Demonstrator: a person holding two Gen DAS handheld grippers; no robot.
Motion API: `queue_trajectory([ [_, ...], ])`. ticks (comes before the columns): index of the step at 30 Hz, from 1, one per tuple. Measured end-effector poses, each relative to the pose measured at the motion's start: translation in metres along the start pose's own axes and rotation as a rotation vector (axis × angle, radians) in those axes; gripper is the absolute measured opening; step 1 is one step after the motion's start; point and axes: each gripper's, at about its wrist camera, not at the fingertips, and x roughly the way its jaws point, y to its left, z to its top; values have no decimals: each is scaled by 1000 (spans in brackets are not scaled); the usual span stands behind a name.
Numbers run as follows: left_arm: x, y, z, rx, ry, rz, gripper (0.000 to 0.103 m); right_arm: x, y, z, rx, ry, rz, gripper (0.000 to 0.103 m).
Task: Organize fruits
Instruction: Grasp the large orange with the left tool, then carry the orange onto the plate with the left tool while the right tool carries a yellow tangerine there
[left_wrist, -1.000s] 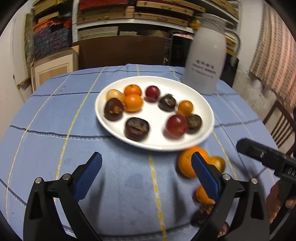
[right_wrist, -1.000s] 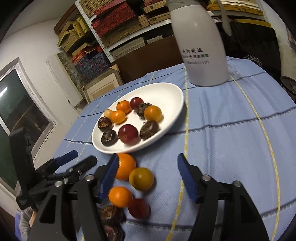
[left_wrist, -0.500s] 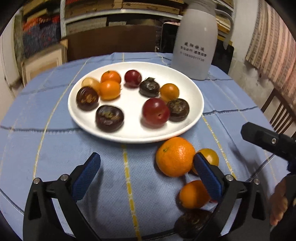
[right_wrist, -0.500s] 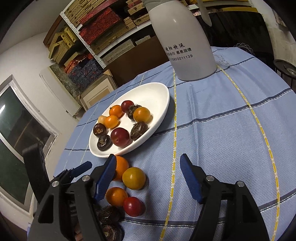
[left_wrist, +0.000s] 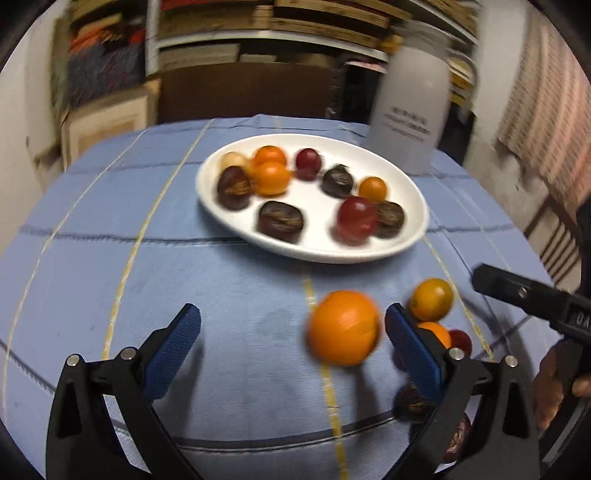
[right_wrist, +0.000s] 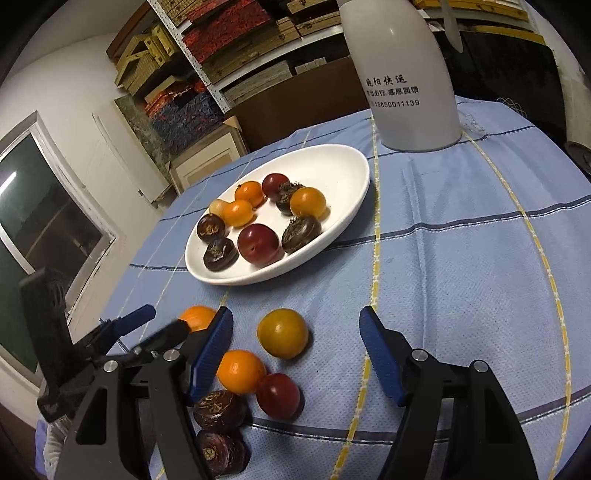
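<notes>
My left gripper (left_wrist: 291, 343) has swung back toward the loose fruit — a second ago the big orange (left_wrist: 343, 326) sat half hidden behind my right-hand finger; now it lies between the two blue pads, nearer the one at 3 o'clock, and neither pad touches it. Jaws spread wide, nothing held. That tells me the pick is lined up but not begun.

The orange sits on the blue tablecloth (left_wrist: 110, 258), at 6 o'clock from the white plate (left_wrist: 417, 206), which already carries nine or so fruits. It is close to round — no long axis I can name, and the blur hides where its stem end points.

Over to my right gripper (right_wrist: 295, 350): released too, hanging over the yellow fruit (right_wrist: 282, 333), with a small orange (right_wrist: 241, 371) and a red fruit (right_wrist: 277, 396) toward 7 o'clock of it.
</notes>
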Motion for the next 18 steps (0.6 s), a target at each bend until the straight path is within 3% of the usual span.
queue_trajectory([
  [2,4,-10,-3,44,13,8,97,2,0,-1,-4,6,-3,71],
  [4,10,-16,-7,79,47,8,76,3,1,-1,-7,9,-1,71],
  [5,15,-16,-9,81,78,-6,60,3,1,-1,-10,9,-3,71],
  [9,16,-7,-9,45,88,-32,47,5,2,-3,-12,13,-3,71],
  [15,19,-6,-6,43,77,-33,46,8,6,-5,-27,22,-3,71],
  [18,17,-5,-7,40,78,-31,46,14,9,-5,-35,41,3,62],
])
